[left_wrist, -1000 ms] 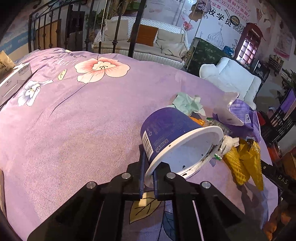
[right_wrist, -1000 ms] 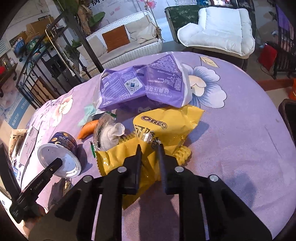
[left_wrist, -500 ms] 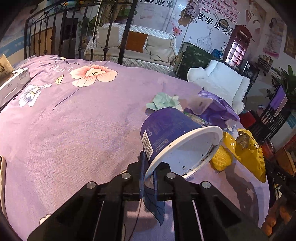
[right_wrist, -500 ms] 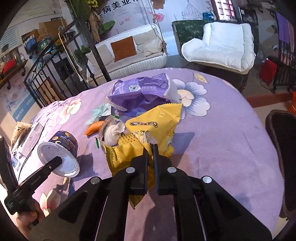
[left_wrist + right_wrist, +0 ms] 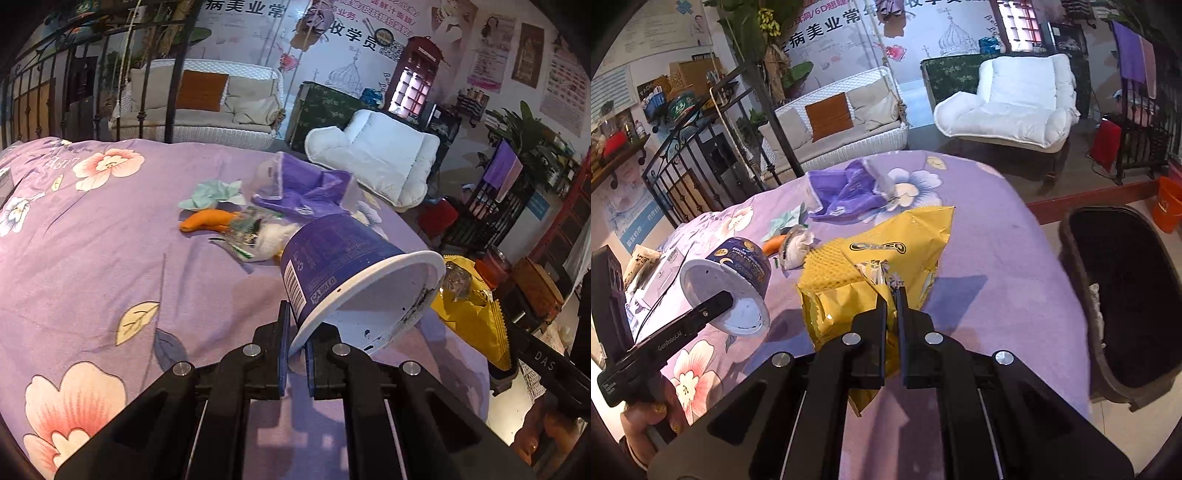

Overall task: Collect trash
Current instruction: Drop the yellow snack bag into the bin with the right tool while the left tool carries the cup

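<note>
The left gripper (image 5: 294,334) is closed on the rim of a blue paper cup (image 5: 343,266) and holds it tilted above the purple bedspread (image 5: 92,240), while the right gripper (image 5: 892,302) pinches the yellow snack bags (image 5: 886,258), lifted near a dark bin (image 5: 1123,295).

the work surface was a bed with a purple floral cover (image 5: 997,258). a black iron frame (image 5: 110,74) stood at its far end. beyond it sat a white wicker sofa (image 5: 846,125) with an orange cushion (image 5: 829,115). a white padded chair (image 5: 1015,107) stood before a green patterned cabinet (image 5: 325,110). the back wall (image 5: 351,33) carried printed chinese text and posters. a red booth-style cabinet (image 5: 417,77) was lit inside. the floor (image 5: 1126,424) was pale tile.
</note>
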Tool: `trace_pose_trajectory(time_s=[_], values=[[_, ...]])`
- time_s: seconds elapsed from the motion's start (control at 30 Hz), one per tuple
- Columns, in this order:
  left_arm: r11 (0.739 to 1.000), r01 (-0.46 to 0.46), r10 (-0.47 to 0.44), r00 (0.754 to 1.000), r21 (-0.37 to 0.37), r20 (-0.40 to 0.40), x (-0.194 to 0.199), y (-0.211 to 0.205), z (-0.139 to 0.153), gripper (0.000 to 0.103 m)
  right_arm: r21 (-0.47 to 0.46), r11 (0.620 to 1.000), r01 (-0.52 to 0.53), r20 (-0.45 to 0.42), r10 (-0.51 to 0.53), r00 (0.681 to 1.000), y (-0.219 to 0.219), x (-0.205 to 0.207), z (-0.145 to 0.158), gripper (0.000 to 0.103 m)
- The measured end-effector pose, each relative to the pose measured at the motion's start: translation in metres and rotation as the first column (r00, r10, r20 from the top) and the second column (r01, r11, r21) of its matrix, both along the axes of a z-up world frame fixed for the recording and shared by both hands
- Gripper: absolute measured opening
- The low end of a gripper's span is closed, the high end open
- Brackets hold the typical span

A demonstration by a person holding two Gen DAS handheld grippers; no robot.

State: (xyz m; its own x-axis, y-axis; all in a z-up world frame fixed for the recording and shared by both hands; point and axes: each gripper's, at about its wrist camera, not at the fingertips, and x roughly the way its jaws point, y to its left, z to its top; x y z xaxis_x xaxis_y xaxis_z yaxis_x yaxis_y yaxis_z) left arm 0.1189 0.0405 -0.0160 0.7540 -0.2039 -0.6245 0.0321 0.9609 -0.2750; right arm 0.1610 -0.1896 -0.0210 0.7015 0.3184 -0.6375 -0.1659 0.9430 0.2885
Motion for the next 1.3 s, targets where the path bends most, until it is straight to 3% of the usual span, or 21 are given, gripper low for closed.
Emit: trace_pose_trajectory(time_s=[0.23, 0.6, 0.83, 1.2, 1.27, 1.3], values=[[0.989, 0.149, -0.149, 0.989, -0.006, 0.003, 0.007, -0.057, 0.002, 0.008, -0.028, 0.996, 0.089, 0.019, -0.088, 0.996, -0.053, -0.021, 0.007, 0.006], [0.947, 0.321, -0.321, 0.947, 0.002, -0.001, 0.010, -0.128, -0.002, 0.008, -0.091, 0.958, 0.271, 0.006, -0.271, 0.962, -0.141, -0.025, 0.005, 0.006], [0.921, 0.390, -0.390, 0.921, 0.017, -0.001, 0.009, -0.160, -0.002, 0.008, -0.099, 0.937, 0.335, -0.098, -0.344, 0.934, -0.189, 0.001, -0.019, 0.006], [0.890, 0.454, -0.454, 0.891, 0.032, -0.011, 0.008, -0.190, -0.004, 0.008, -0.104, 0.934, 0.343, -0.319, -0.358, 0.878, -0.224, 0.054, -0.073, 0.007], [0.885, 0.465, -0.465, 0.885, 0.029, -0.017, 0.010, -0.196, -0.005, 0.008, -0.136, 0.931, 0.339, -0.358, -0.365, 0.859, -0.227, 0.062, -0.082, 0.011], [0.884, 0.468, -0.467, 0.884, 0.029, -0.018, 0.010, -0.197, -0.005, 0.008, -0.145, 0.929, 0.341, -0.361, -0.370, 0.856, -0.229, 0.063, -0.085, 0.018]])
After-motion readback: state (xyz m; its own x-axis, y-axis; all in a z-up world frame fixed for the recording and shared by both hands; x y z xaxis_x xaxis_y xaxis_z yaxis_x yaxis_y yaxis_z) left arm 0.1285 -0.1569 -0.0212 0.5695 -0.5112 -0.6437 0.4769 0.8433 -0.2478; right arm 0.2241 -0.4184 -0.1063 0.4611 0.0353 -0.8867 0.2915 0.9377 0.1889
